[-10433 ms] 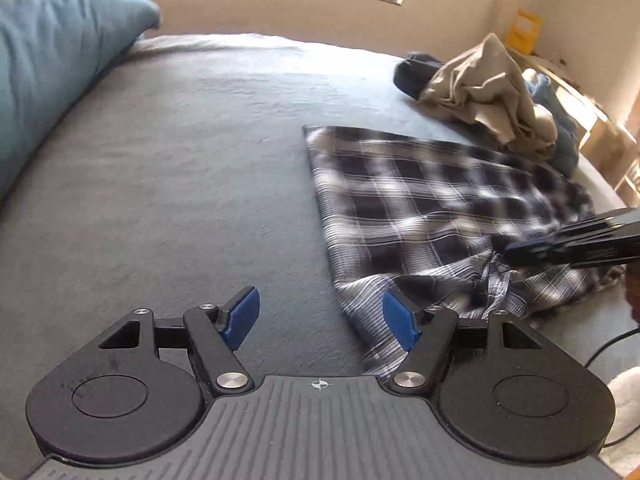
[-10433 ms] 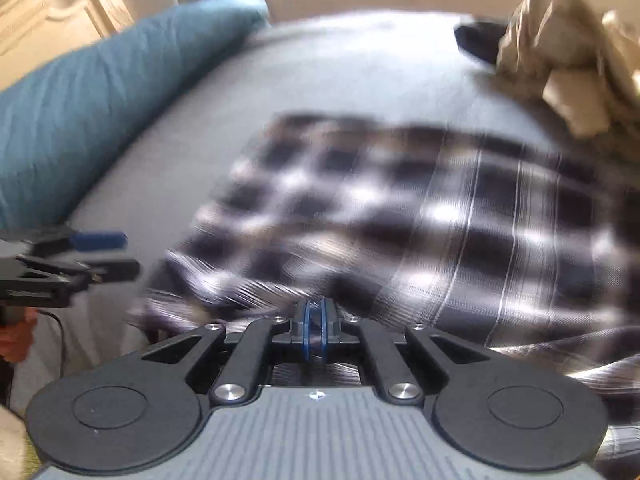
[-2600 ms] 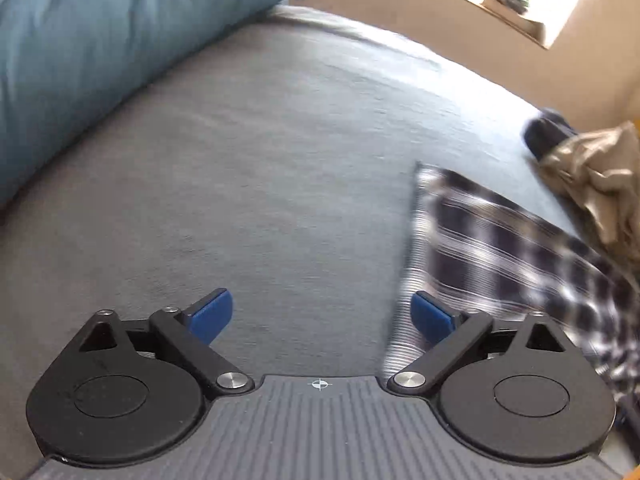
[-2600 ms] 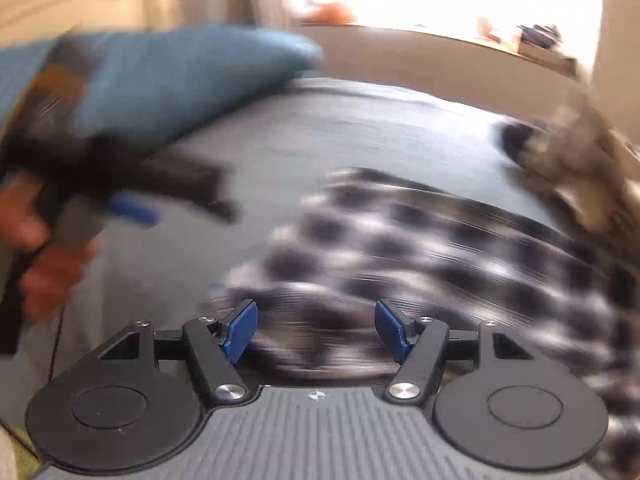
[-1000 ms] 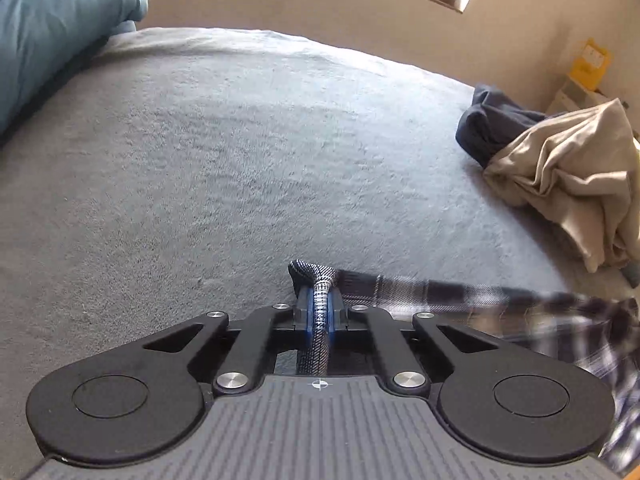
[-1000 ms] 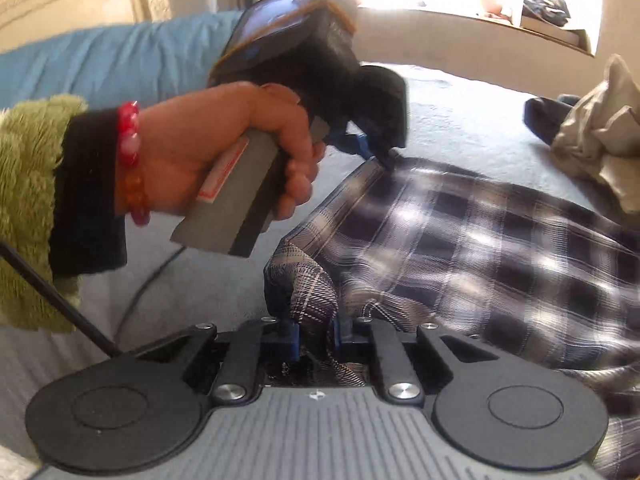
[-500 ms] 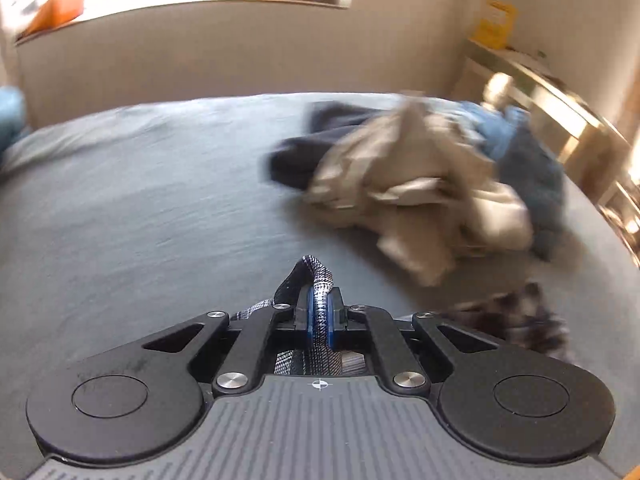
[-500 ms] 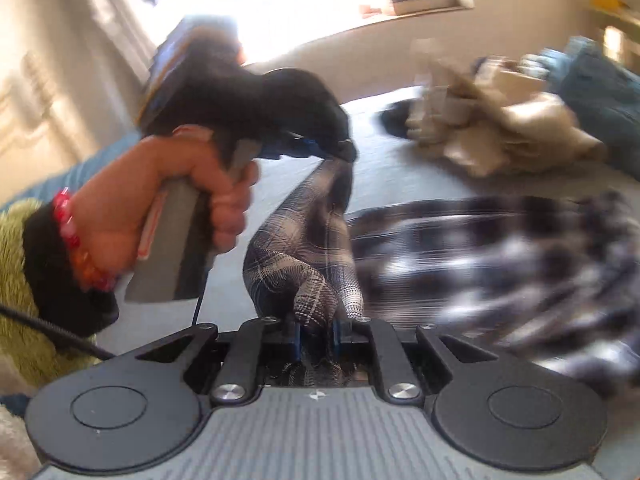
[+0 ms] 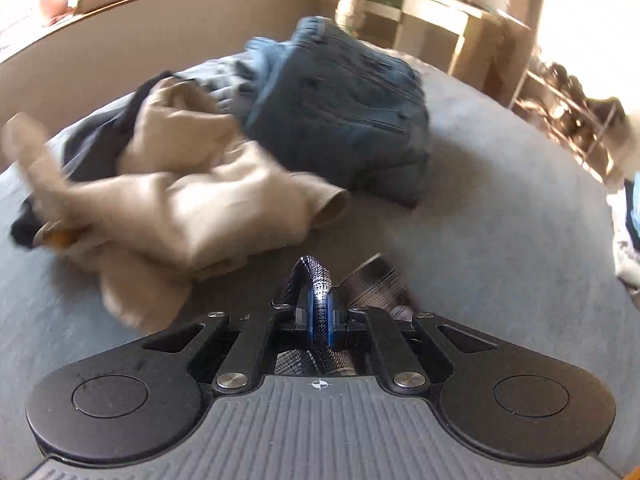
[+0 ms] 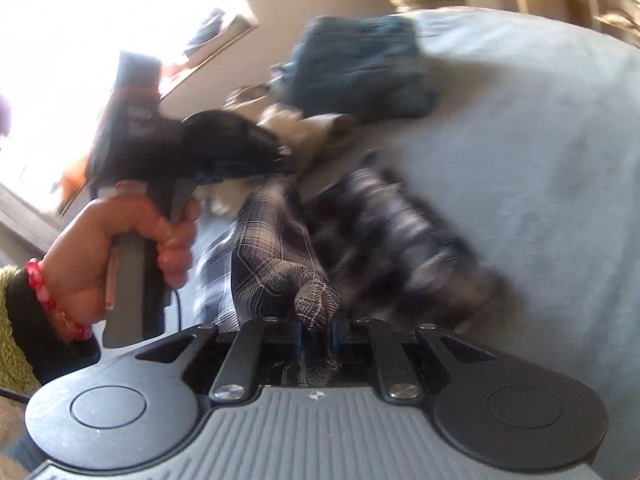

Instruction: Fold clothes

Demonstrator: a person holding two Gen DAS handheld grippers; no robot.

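Both grippers pinch the same dark blue and white plaid cloth (image 10: 272,256): the left gripper (image 9: 319,316) has its blue pads closed on a narrow fold of it, and the right gripper (image 10: 316,334) clamps a bunched corner. Between them the plaid cloth hangs above the grey bedspread (image 9: 500,248), blurred. Beyond lie a crumpled beige garment (image 9: 180,196) and folded blue jeans (image 9: 340,116). A hand (image 10: 120,248) with a red bead bracelet (image 10: 44,292) grips the left gripper's handle.

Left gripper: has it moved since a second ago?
Yes. The left gripper, shut on the plaid shirt, has swung from the teal pillow toward the jeans.
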